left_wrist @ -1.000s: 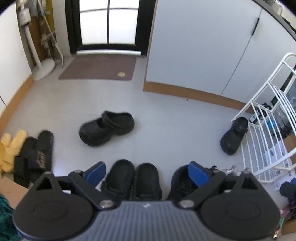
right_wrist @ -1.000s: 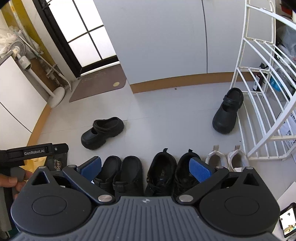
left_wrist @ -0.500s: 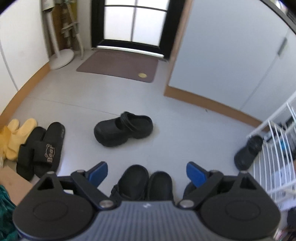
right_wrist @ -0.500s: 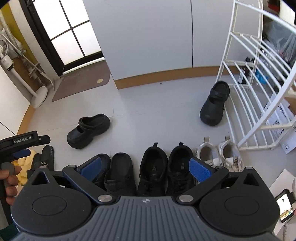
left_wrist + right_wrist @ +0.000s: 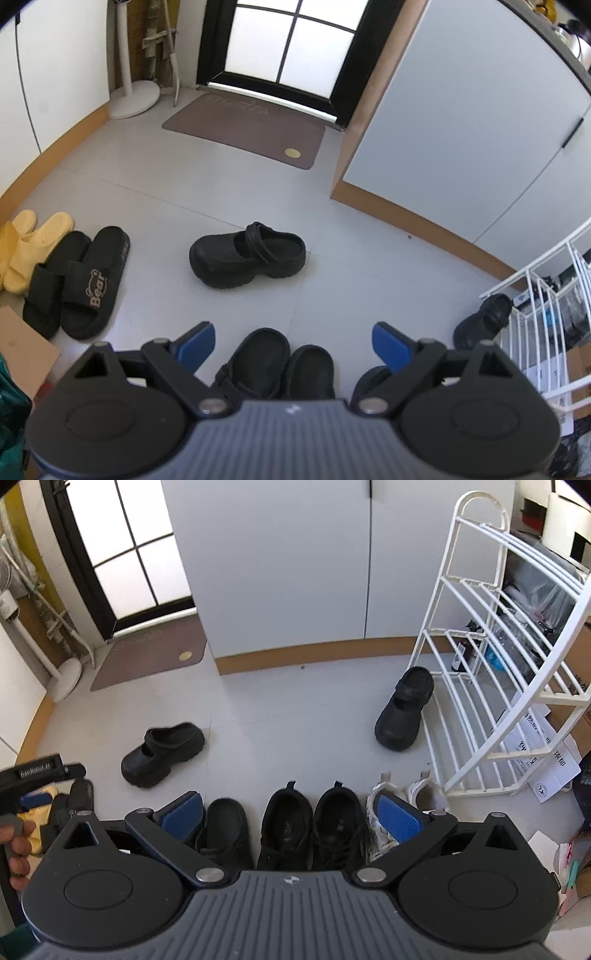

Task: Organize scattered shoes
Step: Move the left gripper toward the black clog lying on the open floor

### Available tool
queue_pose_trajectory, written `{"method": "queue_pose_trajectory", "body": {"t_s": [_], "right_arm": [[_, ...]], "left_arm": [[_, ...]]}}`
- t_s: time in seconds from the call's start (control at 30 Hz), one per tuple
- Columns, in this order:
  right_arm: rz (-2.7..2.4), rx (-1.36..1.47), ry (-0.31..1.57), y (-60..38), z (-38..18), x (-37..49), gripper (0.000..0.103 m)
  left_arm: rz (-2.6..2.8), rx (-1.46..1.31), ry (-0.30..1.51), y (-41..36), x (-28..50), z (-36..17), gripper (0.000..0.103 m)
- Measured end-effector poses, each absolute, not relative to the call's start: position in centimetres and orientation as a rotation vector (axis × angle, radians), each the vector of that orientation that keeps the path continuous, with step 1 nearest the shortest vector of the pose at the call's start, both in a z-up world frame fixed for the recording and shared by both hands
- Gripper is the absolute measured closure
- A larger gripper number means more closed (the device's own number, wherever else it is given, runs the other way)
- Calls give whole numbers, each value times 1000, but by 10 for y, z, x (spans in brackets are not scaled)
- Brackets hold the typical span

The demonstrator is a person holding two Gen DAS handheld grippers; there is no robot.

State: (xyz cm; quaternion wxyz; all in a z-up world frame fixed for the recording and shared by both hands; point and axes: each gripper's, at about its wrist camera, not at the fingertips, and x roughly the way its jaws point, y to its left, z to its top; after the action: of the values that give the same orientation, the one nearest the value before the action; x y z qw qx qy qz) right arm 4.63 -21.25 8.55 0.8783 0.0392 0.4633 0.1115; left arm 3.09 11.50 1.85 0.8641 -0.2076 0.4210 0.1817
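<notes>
While you hold both tools above the floor (image 5: 295,709), the biggest thing to your right is the white wire shoe rack (image 5: 491,672), standing against the wall with its lower tiers bare. Beyond it, the brown doormat (image 5: 245,127) lies flat before the glass door. Along the near edge of the floor runs a neat row: black clogs (image 5: 280,363), then black sneakers (image 5: 314,827), then white sneakers (image 5: 402,808) nearest the rack, every pair side by side. To the left sit black Bear slides (image 5: 79,282) with yellow slides (image 5: 27,245) just beside them. Two chunky black strap shoes remain apart from the row: one strap shoe (image 5: 247,254) lies alone mid-floor, toe pointing left, and the other strap shoe (image 5: 404,709) rests just beside the rack's foot, well apart from its mate. Your left tool (image 5: 293,341) is spread wide with nothing between its blue pads, hovering over the clogs and facing the mid-floor shoe. Your right tool (image 5: 291,812) is likewise wide open and empty, above the row of sneakers.
</notes>
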Motion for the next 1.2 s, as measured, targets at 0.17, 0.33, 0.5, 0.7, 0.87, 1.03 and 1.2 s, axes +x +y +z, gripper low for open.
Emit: {"method": "queue_pose_trajectory", "body": {"t_s": [0.17, 0.33, 0.5, 0.7, 0.87, 1.03, 1.2], "right_arm": [[205, 107, 958, -232, 82, 53, 0], [214, 132, 911, -257, 64, 63, 0], [203, 146, 912, -269, 26, 79, 0], [177, 224, 1023, -289, -16, 97, 0], [153, 216, 1051, -300, -24, 102, 0], [193, 234, 1053, -305, -29, 109, 0], [256, 205, 1049, -293, -45, 115, 0]], "left_arm": [[375, -399, 887, 106, 39, 18, 9], [324, -353, 878, 82, 54, 16, 9], [286, -354, 842, 63, 64, 13, 11], [278, -279, 851, 37, 88, 8, 10], [238, -220, 927, 26, 105, -11, 10], [260, -292, 939, 38, 111, -22, 10], [313, -265, 954, 61, 120, -33, 11]]}}
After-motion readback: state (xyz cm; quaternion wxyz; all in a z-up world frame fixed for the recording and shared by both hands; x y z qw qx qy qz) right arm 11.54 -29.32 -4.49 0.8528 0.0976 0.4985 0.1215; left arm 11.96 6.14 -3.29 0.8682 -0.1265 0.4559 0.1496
